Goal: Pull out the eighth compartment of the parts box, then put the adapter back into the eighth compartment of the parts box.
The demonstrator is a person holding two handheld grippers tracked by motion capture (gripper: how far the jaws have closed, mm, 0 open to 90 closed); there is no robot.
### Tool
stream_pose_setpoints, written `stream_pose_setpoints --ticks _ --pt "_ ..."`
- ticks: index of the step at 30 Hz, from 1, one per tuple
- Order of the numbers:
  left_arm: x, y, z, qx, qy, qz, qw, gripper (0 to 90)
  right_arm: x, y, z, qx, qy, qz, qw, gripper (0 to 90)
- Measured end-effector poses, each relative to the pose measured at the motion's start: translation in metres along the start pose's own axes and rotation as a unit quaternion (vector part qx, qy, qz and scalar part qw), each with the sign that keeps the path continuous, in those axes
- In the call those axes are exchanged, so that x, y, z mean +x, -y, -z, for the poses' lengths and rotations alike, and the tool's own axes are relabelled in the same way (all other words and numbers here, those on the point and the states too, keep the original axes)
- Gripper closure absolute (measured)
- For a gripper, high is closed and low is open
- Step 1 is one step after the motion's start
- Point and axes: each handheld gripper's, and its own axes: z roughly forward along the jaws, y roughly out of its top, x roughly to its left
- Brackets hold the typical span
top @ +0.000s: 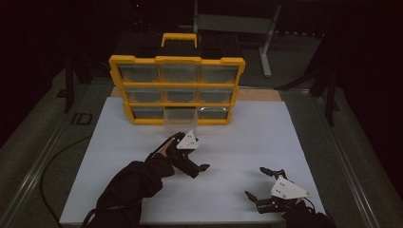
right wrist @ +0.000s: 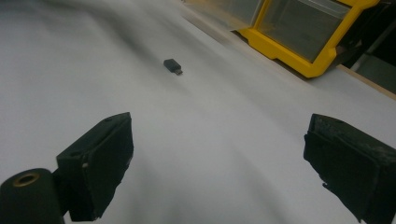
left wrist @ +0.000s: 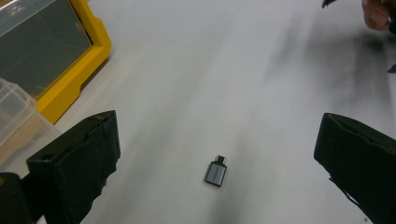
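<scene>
White board (top: 142, 142) covers the table centre, dark room around it. Yellow drawer organiser (top: 177, 90) stands at upper centre of the high view w/ clear drawers; bottom-middle drawer (top: 179, 117) is pulled out a bit. Small grey USB adapter (left wrist: 217, 172) lies flat on the board, lower centre of the left gripper view, between the spread jaws but touching neither. Left gripper (top: 199, 167) sits mid-frame in the high view, jaws wide apart. Right gripper (top: 260, 183) at lower right, jaws also wide apart, nothing in them; adapter appears upper left-centre in its view, well apart.
</scene>
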Motion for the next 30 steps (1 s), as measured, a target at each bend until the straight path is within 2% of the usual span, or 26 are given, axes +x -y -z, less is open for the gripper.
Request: stream_pose_setpoints --ticks 7,12,15,17,20,28,30 --pt "-0.003 0.005 -0.007 0.007 0.023 0.006 0.9997 0.1 0.0 0.0 0.0 0.0 0.0 0.0 1.0 8.4" --pt "-0.003 0.012 -0.016 0.026 0.031 0.008 0.9991 0.2 0.0 0.0 0.0 -0.001 -0.001 0.002 1.0 8.4" --pt "-0.004 0.016 -0.021 0.032 0.034 0.012 0.9988 0.7 0.0 0.0 0.0 -0.001 -0.001 0.002 1.0 8.4" --pt "-0.003 0.019 -0.024 0.041 0.042 0.023 0.998 0.8 0.0 0.0 0.0 0.0 -0.002 0.002 1.0 8.4" --pt "-0.002 0.022 -0.027 0.053 0.046 0.023 0.9973 1.9 0.0 0.0 0.0 0.001 -0.002 0.0 1.0 8.4" --pt "-0.001 0.026 -0.032 0.057 0.046 0.027 0.997 2.7 0.0 0.0 -0.001 0.0 -0.002 0.003 1.0 8.4" --pt "-0.001 0.026 -0.034 0.058 0.042 0.025 0.9971 3.4 0.001 0.0 0.0 -0.002 -0.001 -0.007 1.0 8.4"
